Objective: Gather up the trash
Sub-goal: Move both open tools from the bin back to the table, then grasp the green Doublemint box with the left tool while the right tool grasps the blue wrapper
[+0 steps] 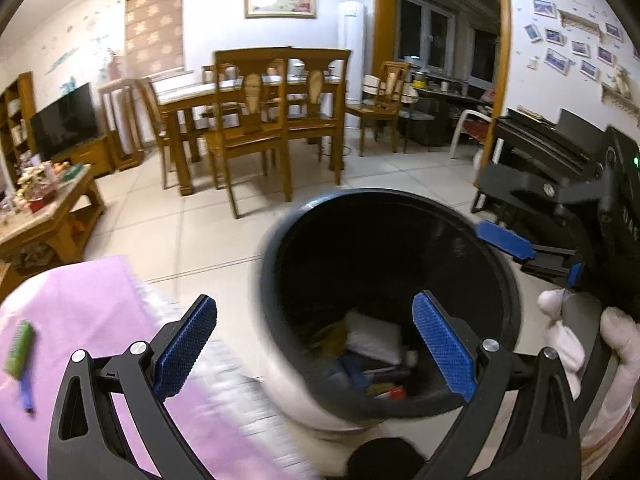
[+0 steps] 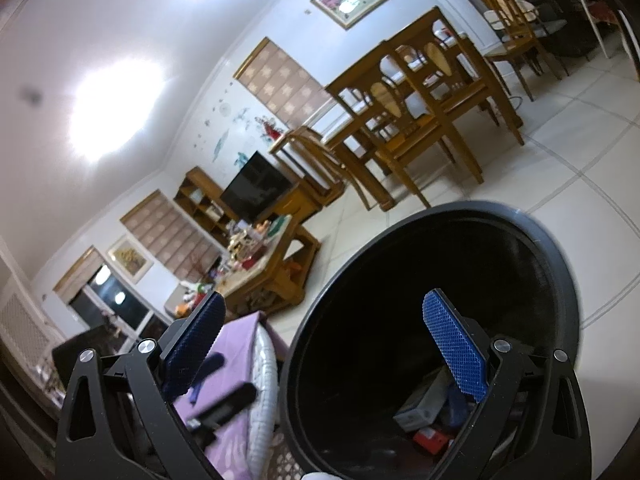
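Note:
A round trash bin with a dark rim and black inside stands on the tiled floor beside a pink-covered table. Several pieces of trash lie in its bottom, among them white paper and a red pack. My left gripper is open and empty, its right finger over the bin's mouth. My right gripper is open and empty too, with its right finger over the bin; it also shows in the left wrist view at the bin's right rim. A green and blue brush-like item lies on the pink cover.
A wooden dining table with chairs stands behind the bin. A cluttered wooden coffee table and a TV are at the left. A black piano is at the right. Dark items lie on the pink cover.

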A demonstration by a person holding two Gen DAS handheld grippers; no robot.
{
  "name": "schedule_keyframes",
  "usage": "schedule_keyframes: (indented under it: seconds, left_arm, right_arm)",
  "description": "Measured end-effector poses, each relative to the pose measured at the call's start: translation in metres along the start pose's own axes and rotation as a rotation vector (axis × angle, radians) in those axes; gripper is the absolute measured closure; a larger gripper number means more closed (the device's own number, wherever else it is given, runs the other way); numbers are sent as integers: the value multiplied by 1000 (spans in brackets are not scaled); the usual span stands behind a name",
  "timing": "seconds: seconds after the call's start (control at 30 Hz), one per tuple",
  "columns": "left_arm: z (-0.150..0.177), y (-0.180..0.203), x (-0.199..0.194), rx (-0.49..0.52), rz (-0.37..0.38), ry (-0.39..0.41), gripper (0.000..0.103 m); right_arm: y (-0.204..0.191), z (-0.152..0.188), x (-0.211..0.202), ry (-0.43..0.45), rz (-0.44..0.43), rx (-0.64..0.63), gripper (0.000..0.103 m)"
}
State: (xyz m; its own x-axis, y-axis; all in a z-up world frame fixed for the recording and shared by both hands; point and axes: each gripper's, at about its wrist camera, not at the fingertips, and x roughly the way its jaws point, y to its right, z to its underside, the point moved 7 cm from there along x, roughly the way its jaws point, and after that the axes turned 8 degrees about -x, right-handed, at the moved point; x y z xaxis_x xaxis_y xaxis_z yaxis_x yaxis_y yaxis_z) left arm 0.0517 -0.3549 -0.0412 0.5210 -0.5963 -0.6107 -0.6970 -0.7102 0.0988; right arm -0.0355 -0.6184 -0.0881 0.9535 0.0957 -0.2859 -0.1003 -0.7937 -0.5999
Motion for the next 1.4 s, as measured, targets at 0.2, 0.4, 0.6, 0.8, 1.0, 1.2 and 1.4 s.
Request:
schedule_keyframes:
  seconds: [0.2, 0.4, 0.6, 0.8, 1.0, 1.2, 1.4]
  left_arm:
    - [3, -117, -20, -125, -173, -19, 6]
    - [18, -220, -34, -234, -324, -50, 6]
    - [30, -277, -30, -281, -375, -107, 7]
    - [38, -292, -19, -338, -314, -152, 47]
    - [47, -309, -32, -443, -278, -122, 72]
    - [54, -327, -54, -505, -279, -110, 72]
    - [55, -341, -96, -555, -303, -42, 72]
  right_arm:
    - [-32, 19, 24, -64, -39, -42, 6]
    - [-72, 39, 47, -131, -87, -96, 6]
    - [-119, 53, 70, -211, -148, -171, 6]
    - [-189, 74, 94, -322, -209, -333, 6]
    - [-263, 102, 132, -458, -223, -479, 6]
    - [-332, 131, 173, -549, -243, -633, 15]
    - [-383, 179, 223, -668, -227, -731, 38]
